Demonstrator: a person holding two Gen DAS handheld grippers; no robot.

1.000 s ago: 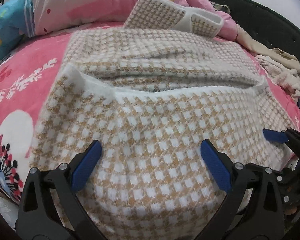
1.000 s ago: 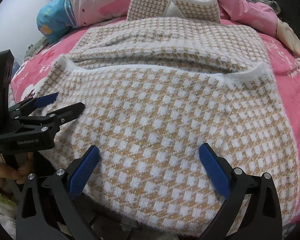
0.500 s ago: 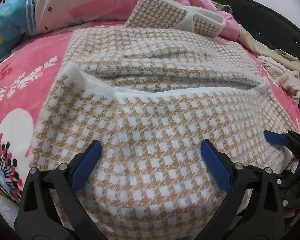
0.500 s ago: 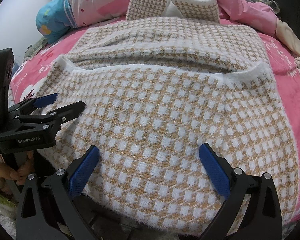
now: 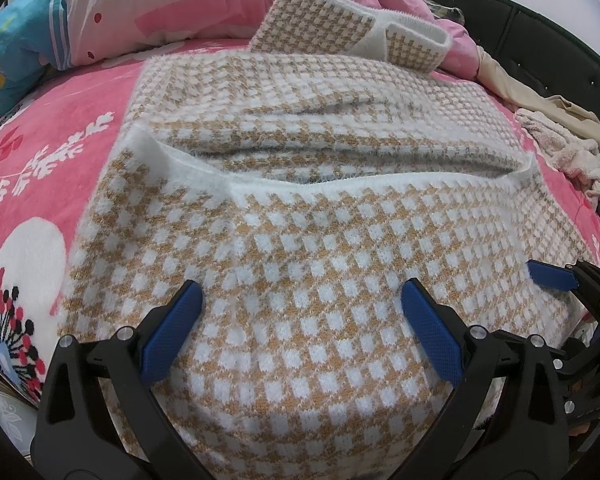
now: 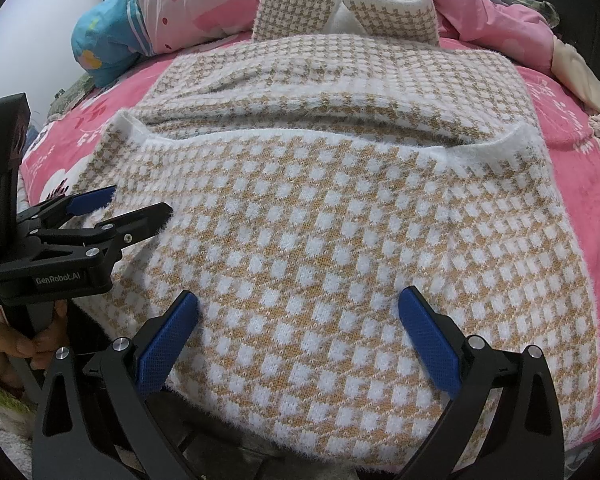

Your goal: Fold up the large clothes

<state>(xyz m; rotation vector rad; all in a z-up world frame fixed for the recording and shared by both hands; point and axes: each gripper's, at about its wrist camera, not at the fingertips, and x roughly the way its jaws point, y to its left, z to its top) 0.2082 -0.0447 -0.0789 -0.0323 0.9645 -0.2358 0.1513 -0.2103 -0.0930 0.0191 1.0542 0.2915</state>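
Houndstooth sweater (image 5: 300,240) lies flat on the pink bedspread (image 5: 60,168), collar (image 6: 344,8) at the far end against the pink duvet (image 5: 160,12). Near part is already turned over the body — a white ribbed hem (image 6: 300,144) runs left to right across the middle, with a loose ridge of knit just beyond it.

Left gripper (image 5: 300,324): blue pads spread wide apart over the near fold, holding nothing. Right gripper (image 6: 298,320): likewise wide apart, nothing between the fingers. In the right wrist view the left gripper shows side-on at the near left edge of the sweater; from that view alone I cannot tell whether its tips touch the knit.

Judged step: take the near folded edge at both sides and carry it far, toward the collar, for the next fold.

Notes for doing it well:
- Bite both layers at the near edge, one gripper toward each side, so the fold travels as one piece — the knit is fluffy and thick, so a shallow pinch would likely slip
- Lift both sides level; uneven height would skew the hem line
- The ridge beyond the hem should be smoothed or it gets trapped as a lump
- Land the edge square to the side edges, short of the collar

Risk: beige clothes (image 5: 556,136) at the far right lie close to the sweater's edge — keep the right side clear of them
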